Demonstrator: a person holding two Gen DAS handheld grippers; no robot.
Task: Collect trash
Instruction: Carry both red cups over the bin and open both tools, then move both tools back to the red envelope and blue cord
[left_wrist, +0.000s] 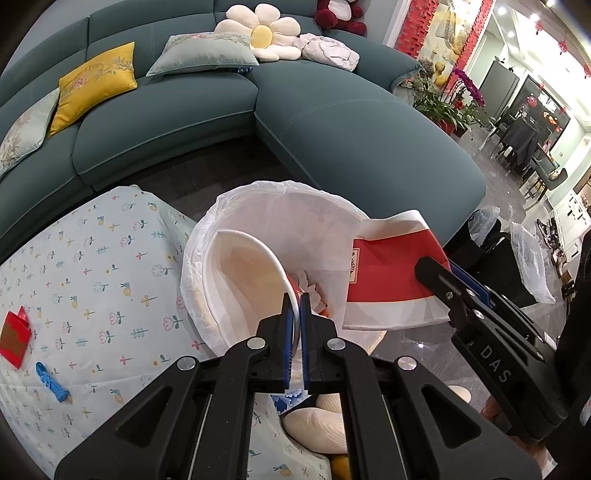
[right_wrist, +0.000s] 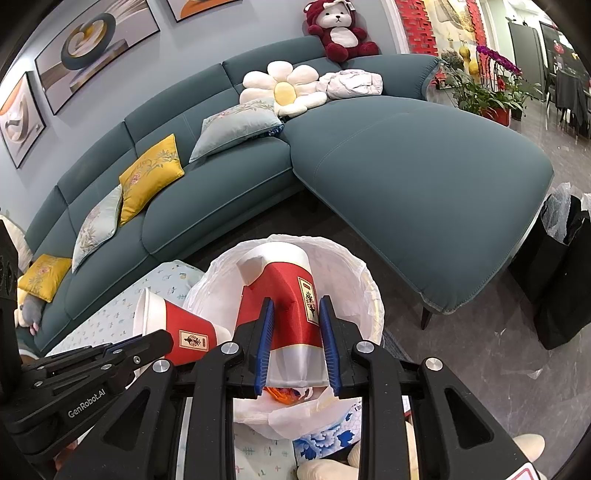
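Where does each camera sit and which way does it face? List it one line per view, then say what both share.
Left wrist: on the left gripper, angled down at the lined bin; its fingers pinch a paper cup's rim; right gripper at right.
Right wrist: on the right gripper, angled down; squeezes a crushed red cup; left gripper at left.
Shared: bin, both cups, teal sofa.

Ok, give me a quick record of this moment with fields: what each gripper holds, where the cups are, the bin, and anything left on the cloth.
left gripper: shut on the rim of the open paper cup
right gripper: shut on the crushed paper cup
cups' place: both held over the bin's mouth
bin: white liner, some trash already inside
left on the cloth: red packet, blue scrap
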